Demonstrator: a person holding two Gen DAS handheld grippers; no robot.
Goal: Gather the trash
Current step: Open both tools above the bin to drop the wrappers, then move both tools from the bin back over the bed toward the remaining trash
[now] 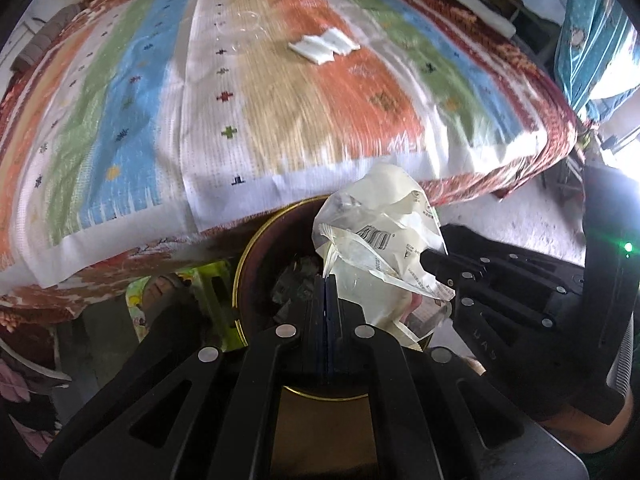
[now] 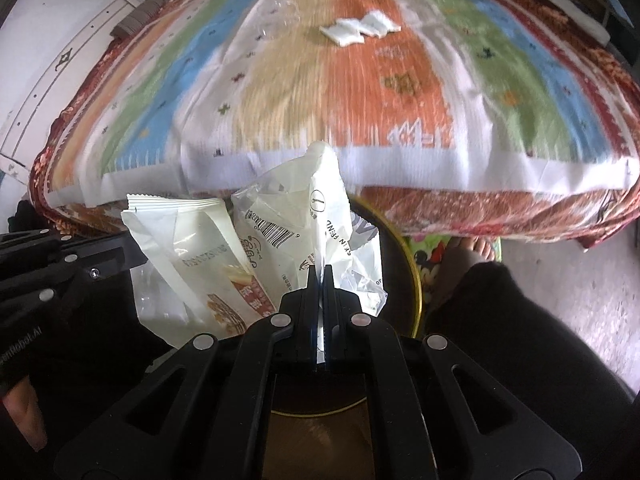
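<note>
- left wrist view: the left gripper (image 1: 326, 280) has its jaws pressed together, pinching the edge of a crumpled plastic wrapper (image 1: 380, 236) that rises just above and right of the tips, over a dark gold-rimmed bin (image 1: 242, 264). the right gripper (image 1: 430, 258) touches the same trash from the right.
- right wrist view: the right gripper's (image 2: 320, 272) jaws are clamped on a white wrapper (image 2: 324, 208); a snack packet (image 2: 200, 248) sits to their left, white tissues (image 2: 360, 28) far ahead on the striped bedspread (image 2: 400, 100).

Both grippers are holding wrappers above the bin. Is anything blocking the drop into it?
Nothing visible blocks it. The right gripper pinches a crumpled white plastic wrapper directly above the round dark bin with a gold rim; the left gripper pinches its own crumpled translucent wrapper over the same opening. Only dark trash lies inside.
</note>
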